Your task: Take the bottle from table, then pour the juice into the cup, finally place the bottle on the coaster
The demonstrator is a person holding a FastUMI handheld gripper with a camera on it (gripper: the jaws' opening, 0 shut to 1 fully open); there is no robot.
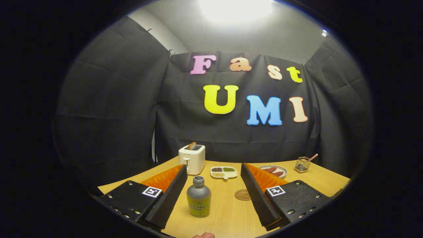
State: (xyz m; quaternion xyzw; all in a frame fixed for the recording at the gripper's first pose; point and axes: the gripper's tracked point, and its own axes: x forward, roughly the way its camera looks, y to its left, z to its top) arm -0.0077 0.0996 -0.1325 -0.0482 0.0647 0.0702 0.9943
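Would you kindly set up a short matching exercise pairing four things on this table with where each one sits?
Things:
1. bottle
2. coaster
3. toaster
4. mesh holder

Places:
A. by the booth wall, beyond the fingers, with a slice sticking up from its slot
B. between the open gripper's fingers, upright with its cap on
C. far corner, beside the plate of sausages
D. flat on the table, touching nothing, near one finger's inner face

Pairs: 1-B, 2-D, 3-A, 4-C
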